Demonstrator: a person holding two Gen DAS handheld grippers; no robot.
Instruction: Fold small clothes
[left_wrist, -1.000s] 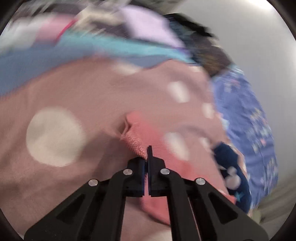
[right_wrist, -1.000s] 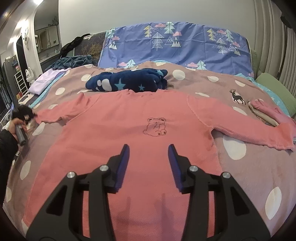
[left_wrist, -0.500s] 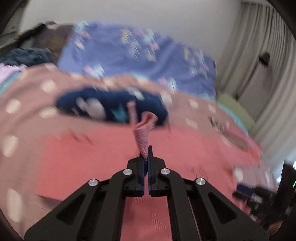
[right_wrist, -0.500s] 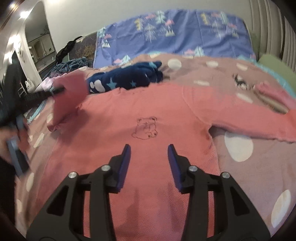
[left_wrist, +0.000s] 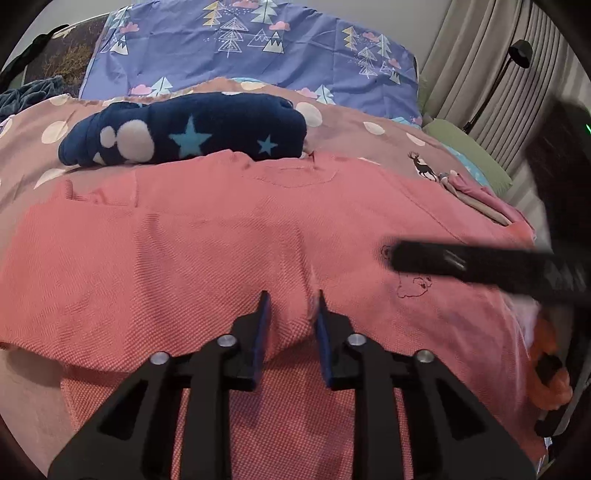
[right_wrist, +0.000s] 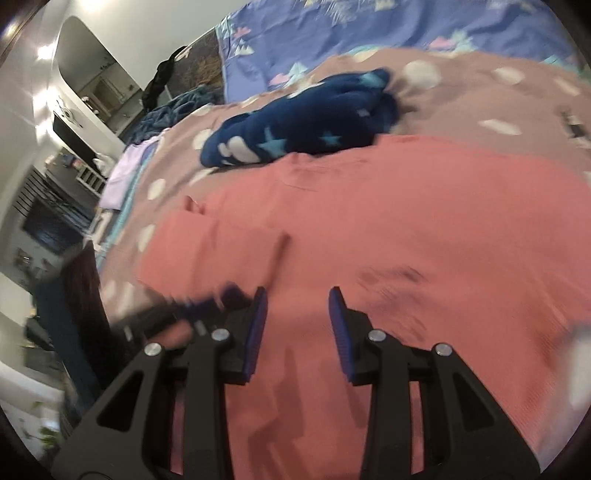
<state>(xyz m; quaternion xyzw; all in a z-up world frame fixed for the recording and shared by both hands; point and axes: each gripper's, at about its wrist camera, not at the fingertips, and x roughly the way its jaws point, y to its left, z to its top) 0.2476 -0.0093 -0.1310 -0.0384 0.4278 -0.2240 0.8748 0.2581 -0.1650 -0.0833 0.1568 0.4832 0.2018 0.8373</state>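
Observation:
A pink long-sleeved shirt (left_wrist: 221, 236) with a small bear print (left_wrist: 413, 286) lies flat on the bed; its left sleeve (left_wrist: 155, 280) is folded in across the body. My left gripper (left_wrist: 291, 314) is open just above the sleeve's cuff, which lies loose between the fingers. My right gripper (right_wrist: 297, 314) is open and empty above the shirt (right_wrist: 406, 229). It shows as a blurred black bar in the left wrist view (left_wrist: 480, 262). The left gripper shows blurred at lower left in the right wrist view (right_wrist: 177, 314).
A folded navy garment with stars (left_wrist: 192, 129) lies just beyond the shirt's collar. A polka-dot pink bedspread (left_wrist: 369, 122) covers the bed, with a blue tree-print pillow (left_wrist: 258, 48) behind. Folded pink and beige clothes (left_wrist: 476, 195) sit at right. Curtains (left_wrist: 480, 55) stand far right.
My left gripper carried the sleeve cuff across onto the shirt's body and opened, letting it go. My right gripper swung left over the shirt and stayed open.

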